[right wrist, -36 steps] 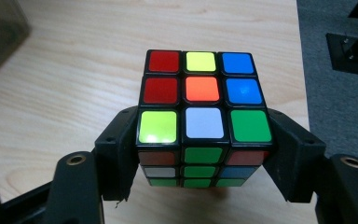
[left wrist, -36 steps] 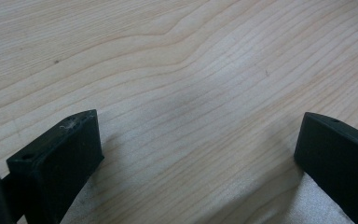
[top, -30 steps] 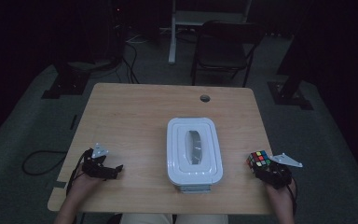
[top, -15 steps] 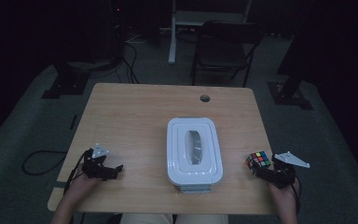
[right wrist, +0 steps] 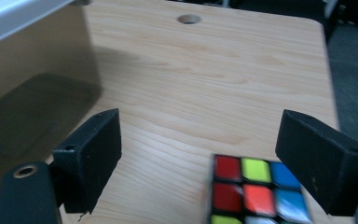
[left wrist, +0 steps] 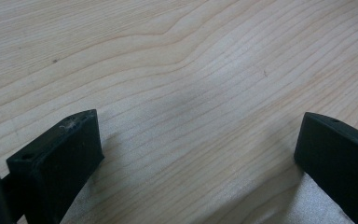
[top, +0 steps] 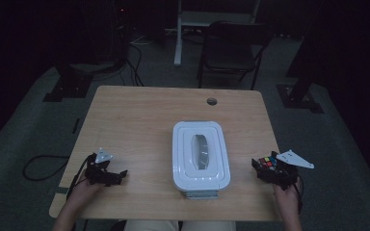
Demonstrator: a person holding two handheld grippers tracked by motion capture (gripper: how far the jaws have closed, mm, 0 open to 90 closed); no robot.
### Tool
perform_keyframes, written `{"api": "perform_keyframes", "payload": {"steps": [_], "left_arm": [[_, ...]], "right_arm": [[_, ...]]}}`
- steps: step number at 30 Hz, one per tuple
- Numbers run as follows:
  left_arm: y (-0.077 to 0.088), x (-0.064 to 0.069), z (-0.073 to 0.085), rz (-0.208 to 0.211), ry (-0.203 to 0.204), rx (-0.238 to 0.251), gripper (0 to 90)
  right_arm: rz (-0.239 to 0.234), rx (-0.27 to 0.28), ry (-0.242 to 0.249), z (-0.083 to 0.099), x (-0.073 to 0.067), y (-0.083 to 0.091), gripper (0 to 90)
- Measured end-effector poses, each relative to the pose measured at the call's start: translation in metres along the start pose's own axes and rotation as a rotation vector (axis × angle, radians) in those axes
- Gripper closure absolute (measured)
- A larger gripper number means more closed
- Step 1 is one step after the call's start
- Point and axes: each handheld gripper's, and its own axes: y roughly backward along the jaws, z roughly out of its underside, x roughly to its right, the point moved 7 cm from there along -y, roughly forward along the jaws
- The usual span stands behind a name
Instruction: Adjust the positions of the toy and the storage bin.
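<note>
— Cube (right wrist: 256,191): where does it sit?

— On the wooden table (top: 139,120), near the right edge, well to the right of the white lidded box (top: 200,155). In the right gripper view it lies between the black jaws, closer to the right one, coloured squares facing up.

— Is the right gripper (top: 270,169) pinching it?

— No. Its jaws stand wide apart and have just been closing a little after opening; there is a gap on the left side of the cube, and the pads press on nothing.

— And the left gripper (top: 107,174)?

— It rests low near the table's front left corner, jaws spread, bare wood between them in its own view.

— Anything beyond the table?

— A dark chair (top: 231,48) on the grey floor behind it.
</note>
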Motion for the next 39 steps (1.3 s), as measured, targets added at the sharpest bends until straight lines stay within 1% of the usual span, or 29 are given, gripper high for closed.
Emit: {"api": "perform_keyframes", "payload": {"steps": [1,2,7,10,12,15,17,21,24,26,28,30,32,34,36,38,39], "left_arm": [[0.000,0.000,0.000,0.000,-0.001,0.000,1.4],[0.000,0.000,0.000,0.000,0.000,0.000,1.4],[0.000,0.000,0.000,0.000,-0.002,0.001,1.4],[0.000,0.001,0.000,0.003,-0.002,0.002,1.3],[0.000,0.001,0.000,0.003,-0.002,0.002,1.3],[0.000,0.001,0.000,0.002,-0.003,0.002,1.3],[0.000,0.001,0.000,0.002,-0.003,0.002,1.3],[0.000,0.001,0.000,0.002,-0.003,0.002,1.3],[0.000,0.001,0.000,0.003,-0.004,0.002,1.3],[0.000,0.001,0.000,0.003,-0.004,0.002,1.3],[0.000,0.001,0.000,0.003,-0.004,0.002,1.3],[0.000,0.001,0.000,0.004,-0.006,0.002,1.3],[0.000,0.002,0.000,0.007,-0.009,0.002,1.3],[0.000,0.002,0.000,0.013,-0.014,0.003,1.3],[0.000,0.003,0.000,0.013,-0.014,0.003,1.3],[0.000,0.003,0.000,0.014,-0.017,0.002,1.3],[0.000,0.003,0.000,0.014,-0.016,0.003,1.3]], "right_arm": [[-0.003,0.010,0.020,-0.001,-0.003,-0.002,14.3],[-0.006,0.009,0.026,-0.001,-0.005,-0.004,14.3],[-0.043,0.009,0.031,-0.002,-0.017,-0.012,14.3],[-0.067,0.000,0.034,0.000,-0.025,-0.017,14.3],[-0.086,-0.012,0.039,0.002,-0.030,-0.021,14.3],[-0.102,-0.026,0.050,0.007,-0.037,-0.027,14.3],[-0.118,-0.035,0.045,0.011,-0.041,-0.031,14.3],[-0.132,-0.065,0.074,0.019,-0.049,-0.040,15.0],[-0.146,-0.076,0.064,0.023,-0.052,-0.044,15.1],[-0.141,-0.086,0.065,0.027,-0.053,-0.047,15.0],[-0.138,-0.104,0.073,0.031,-0.054,-0.049,15.1],[-0.151,-0.126,0.073,0.035,-0.055,-0.052,15.0],[-0.149,-0.148,0.086,0.040,-0.056,-0.056,15.0],[-0.159,-0.169,0.094,0.043,-0.057,-0.058,15.0],[-0.156,-0.190,0.102,0.047,-0.057,-0.061,14.9],[-0.140,-0.209,0.113,0.049,-0.056,-0.064,14.8],[-0.141,-0.215,0.112,0.049,-0.057,-0.064,14.8]]}}
